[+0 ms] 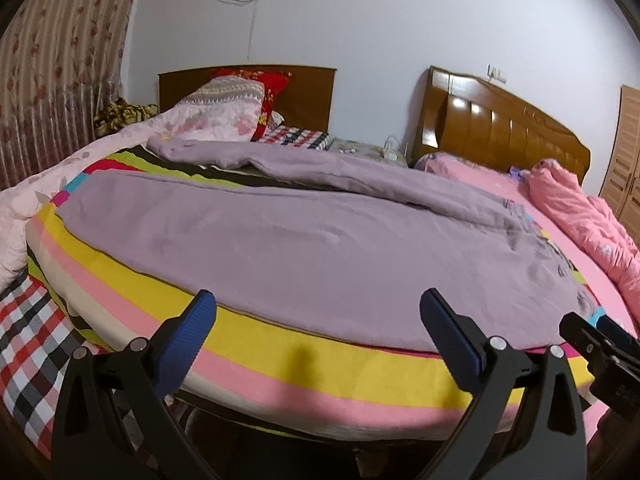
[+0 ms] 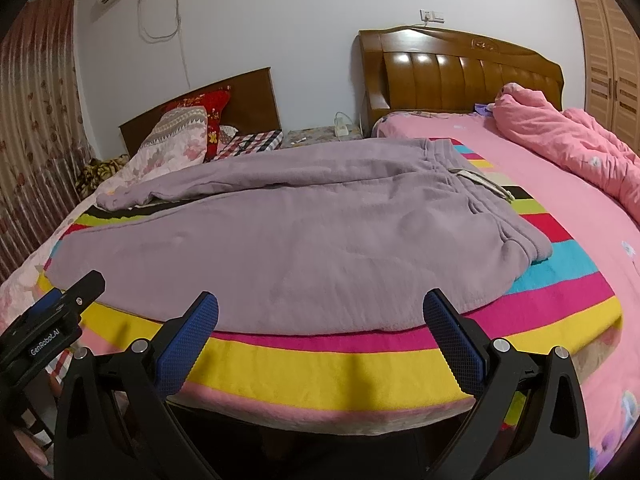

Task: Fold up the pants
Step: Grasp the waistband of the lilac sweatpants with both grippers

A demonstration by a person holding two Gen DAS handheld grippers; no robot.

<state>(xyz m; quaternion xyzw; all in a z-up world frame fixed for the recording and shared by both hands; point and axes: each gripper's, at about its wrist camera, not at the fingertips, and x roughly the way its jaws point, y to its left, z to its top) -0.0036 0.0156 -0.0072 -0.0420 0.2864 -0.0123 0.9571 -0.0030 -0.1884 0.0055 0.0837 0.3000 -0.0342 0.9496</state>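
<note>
The lilac pants [image 2: 280,232] lie spread on the striped blanket [image 2: 320,360] on the bed, thick, soft, probably limp and clingy; both the left gripper [image 1: 318,324] and right gripper [image 2: 320,328] hover wide apart, empty; best pinch waistband [image 2: 492,208] and cuff.

Even indoor light is filling both views; glare is glinting off the glossy headboard [image 2: 460,68], and fisheye distortion is bending and darkening the corners.

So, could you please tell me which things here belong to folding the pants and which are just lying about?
For the job:
- lilac fleece pants
- striped multicoloured blanket beneath them
- left tongs and right tongs, both open

Lying about:
- crumpled pink quilt
- red patterned pillow
- checked cloth
</note>
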